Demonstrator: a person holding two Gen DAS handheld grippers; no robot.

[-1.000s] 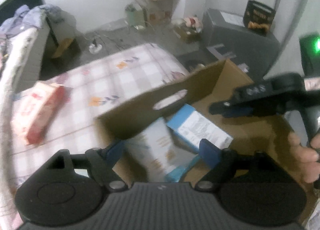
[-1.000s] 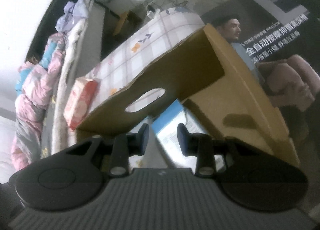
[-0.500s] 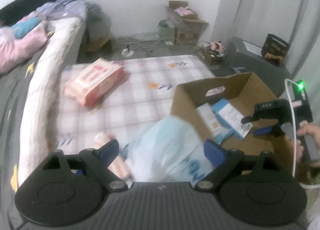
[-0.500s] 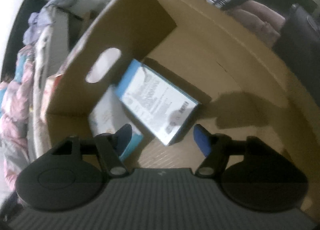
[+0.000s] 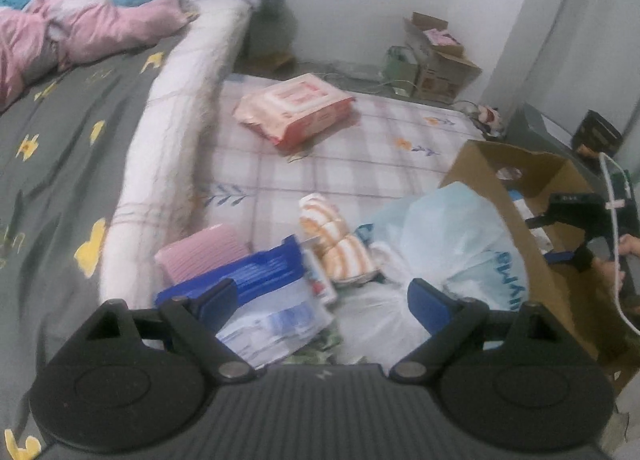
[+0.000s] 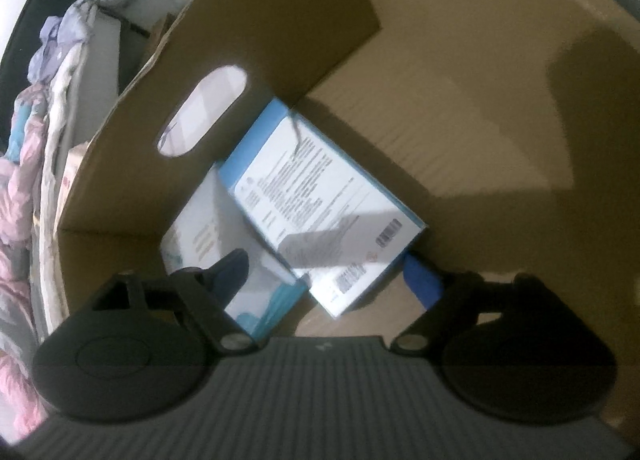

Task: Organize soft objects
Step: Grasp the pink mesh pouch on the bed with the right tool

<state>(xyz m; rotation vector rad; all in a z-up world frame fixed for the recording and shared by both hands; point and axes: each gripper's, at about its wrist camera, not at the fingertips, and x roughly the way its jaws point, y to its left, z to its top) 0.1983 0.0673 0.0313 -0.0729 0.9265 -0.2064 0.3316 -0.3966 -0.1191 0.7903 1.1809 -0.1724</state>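
Observation:
My left gripper (image 5: pixel 322 306) is open and empty above a pile on the checked mattress: a blue-and-white pack (image 5: pixel 264 300), a pink pack (image 5: pixel 202 254), an orange-striped roll (image 5: pixel 336 240) and a pale blue plastic bag (image 5: pixel 448 244). A pink wipes pack (image 5: pixel 294 110) lies farther back. The cardboard box (image 5: pixel 500 164) stands at the right. My right gripper (image 6: pixel 326 272) is open and empty inside that box (image 6: pixel 460 80), over a blue-edged white pack (image 6: pixel 320 200) and a second white pack (image 6: pixel 204 236).
A grey bedspread with yellow flowers (image 5: pixel 52 148) and pink bedding (image 5: pixel 72 24) lie on the left. Cardboard boxes (image 5: pixel 436 56) stand on the floor by the far wall. A grey case (image 5: pixel 536 128) stands behind the box.
My left gripper has pulled back from the box and swung left over the pile on the mattress. My right gripper has opened and moved down into the box.

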